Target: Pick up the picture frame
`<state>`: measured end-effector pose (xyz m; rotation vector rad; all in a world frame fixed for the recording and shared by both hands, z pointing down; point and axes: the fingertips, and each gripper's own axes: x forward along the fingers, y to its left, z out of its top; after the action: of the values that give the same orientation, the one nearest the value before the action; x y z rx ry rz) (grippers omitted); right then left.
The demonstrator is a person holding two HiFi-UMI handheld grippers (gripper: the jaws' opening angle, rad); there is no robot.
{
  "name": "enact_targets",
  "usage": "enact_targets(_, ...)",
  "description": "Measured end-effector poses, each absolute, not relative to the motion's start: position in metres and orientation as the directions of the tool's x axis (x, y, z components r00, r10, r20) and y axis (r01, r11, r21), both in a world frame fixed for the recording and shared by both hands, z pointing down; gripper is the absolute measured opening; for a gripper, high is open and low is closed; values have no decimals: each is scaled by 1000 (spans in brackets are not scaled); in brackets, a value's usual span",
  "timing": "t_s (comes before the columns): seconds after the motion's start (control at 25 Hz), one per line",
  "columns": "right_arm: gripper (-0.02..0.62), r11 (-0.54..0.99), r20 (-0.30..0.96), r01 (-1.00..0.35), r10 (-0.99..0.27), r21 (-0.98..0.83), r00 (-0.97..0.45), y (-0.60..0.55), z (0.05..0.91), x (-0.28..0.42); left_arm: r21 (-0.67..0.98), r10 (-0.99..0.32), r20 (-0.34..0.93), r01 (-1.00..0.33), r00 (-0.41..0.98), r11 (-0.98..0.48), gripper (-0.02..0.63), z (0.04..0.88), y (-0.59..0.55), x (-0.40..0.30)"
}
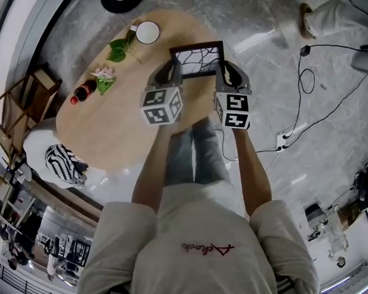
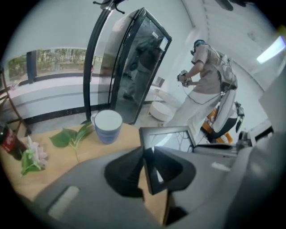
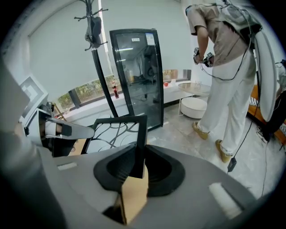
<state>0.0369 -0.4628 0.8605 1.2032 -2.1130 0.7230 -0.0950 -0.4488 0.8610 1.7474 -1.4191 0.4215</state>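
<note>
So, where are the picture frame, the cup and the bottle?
picture frame (image 1: 198,61): head view, patterned middle panel.
cup (image 2: 107,135): left gripper view, blue outer wall.
bottle (image 1: 85,91): head view, dark body.

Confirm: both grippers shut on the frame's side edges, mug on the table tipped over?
The mug isn't tipped: it stands upright on the table, per the left gripper view. Left gripper and right gripper are each shut on a side edge of the frame.

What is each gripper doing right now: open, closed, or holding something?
Left gripper: closed on the picture frame, left side.
Right gripper: closed on the picture frame, right side.
</note>
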Motion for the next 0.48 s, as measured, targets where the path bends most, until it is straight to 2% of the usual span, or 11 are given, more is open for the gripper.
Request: enact_targets(0.48, 72, 443, 563, -890, -711, -109, -423, -472, 704, 40, 326, -769, 568, -938, 293, -117, 72, 701, -463, -93)
